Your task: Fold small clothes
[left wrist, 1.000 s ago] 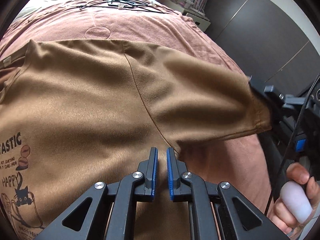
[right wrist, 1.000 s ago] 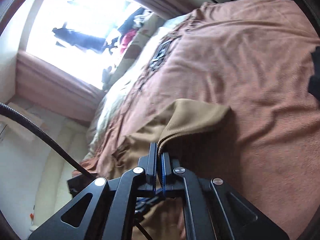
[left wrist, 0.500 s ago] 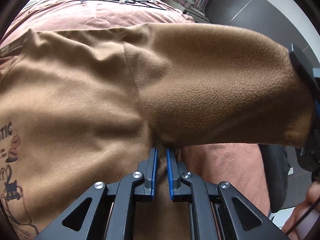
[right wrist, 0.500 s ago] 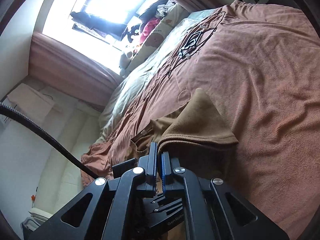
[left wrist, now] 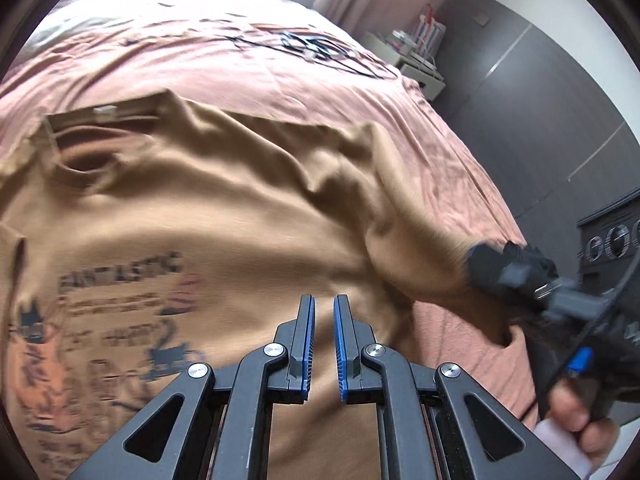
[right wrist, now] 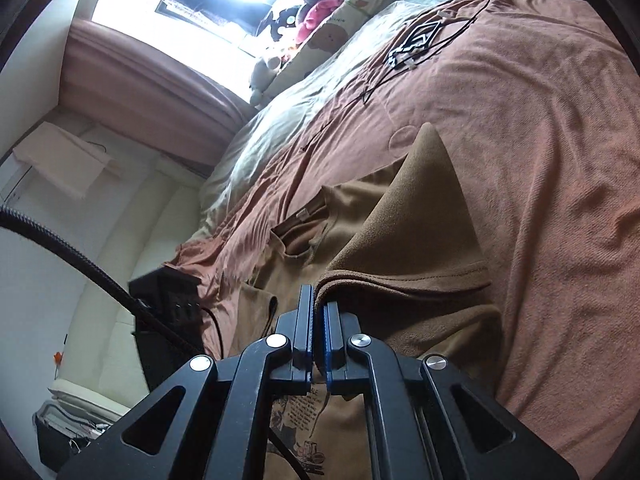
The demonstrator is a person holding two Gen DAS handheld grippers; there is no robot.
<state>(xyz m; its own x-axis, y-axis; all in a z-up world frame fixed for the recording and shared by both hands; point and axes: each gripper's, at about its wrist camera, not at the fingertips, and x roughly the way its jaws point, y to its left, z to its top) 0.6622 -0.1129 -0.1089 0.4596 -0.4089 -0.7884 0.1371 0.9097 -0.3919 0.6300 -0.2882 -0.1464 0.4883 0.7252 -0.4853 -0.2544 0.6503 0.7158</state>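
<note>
R claw [right wrist: 319,308] pinching tan tee [left wrist: 224,208] sleeve hem; L claw [left wrist: 324,312] nearly closed, prob empty, above tee

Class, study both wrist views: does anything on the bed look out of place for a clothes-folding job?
Yes. A tangle of black cables lies on the pink bedspread beyond the brown T-shirt, unrelated to folding clothes.
</note>
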